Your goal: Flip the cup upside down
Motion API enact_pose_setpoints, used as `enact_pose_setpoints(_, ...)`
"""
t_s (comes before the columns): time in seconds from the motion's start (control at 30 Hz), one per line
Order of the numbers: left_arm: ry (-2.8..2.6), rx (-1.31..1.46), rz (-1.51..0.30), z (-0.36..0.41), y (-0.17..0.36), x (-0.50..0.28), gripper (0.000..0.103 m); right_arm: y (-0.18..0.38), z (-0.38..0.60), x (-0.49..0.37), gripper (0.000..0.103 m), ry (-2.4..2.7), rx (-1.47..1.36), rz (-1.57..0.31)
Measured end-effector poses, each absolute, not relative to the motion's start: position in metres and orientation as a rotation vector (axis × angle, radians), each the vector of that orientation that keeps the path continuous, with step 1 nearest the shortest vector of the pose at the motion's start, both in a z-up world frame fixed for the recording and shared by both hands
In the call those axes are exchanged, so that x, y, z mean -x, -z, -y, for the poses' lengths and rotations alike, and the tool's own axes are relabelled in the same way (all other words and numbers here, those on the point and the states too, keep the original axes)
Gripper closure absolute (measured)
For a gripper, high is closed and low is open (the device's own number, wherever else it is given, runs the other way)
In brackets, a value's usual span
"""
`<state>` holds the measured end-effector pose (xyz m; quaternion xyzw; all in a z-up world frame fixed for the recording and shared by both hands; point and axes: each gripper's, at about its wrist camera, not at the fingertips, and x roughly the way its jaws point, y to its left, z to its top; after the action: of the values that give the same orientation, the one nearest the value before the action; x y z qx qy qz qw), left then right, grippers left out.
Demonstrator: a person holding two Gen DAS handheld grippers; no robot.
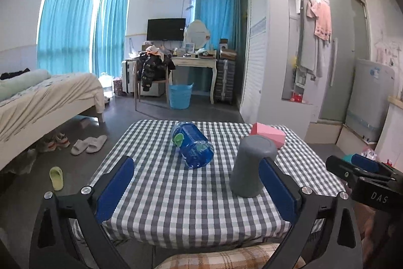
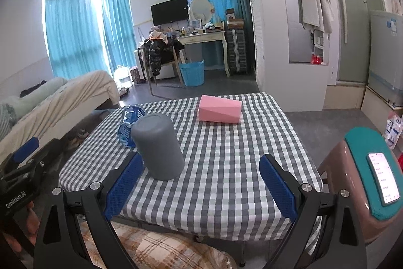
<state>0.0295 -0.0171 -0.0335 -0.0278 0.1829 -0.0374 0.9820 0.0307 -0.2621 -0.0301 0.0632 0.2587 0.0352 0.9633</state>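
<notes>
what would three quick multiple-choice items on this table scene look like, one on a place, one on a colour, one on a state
1. Where does the pink box lie?
A. on the far part of the checked cloth
B. on the floor
C. on top of the cup

2. What colour is the cup?
A. red
B. grey
C. yellow

3. How is the blue bottle?
A. upright
B. held in a gripper
C. lying on its side

Key: 1 A, it rests on the cloth beyond the cup. 2 B, its whole wall is grey. 3 C, its length runs along the checked cloth, untouched by either gripper.
</notes>
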Motion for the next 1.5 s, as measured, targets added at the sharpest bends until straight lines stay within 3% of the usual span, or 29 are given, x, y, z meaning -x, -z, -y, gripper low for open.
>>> enact_pose_setpoints(1.5,0.044,0.054,-0.370,0.006,0.034,-0.019,0.001,0.026,0.226,-0.017,0.008,-0.102,-0.068,-0.526)
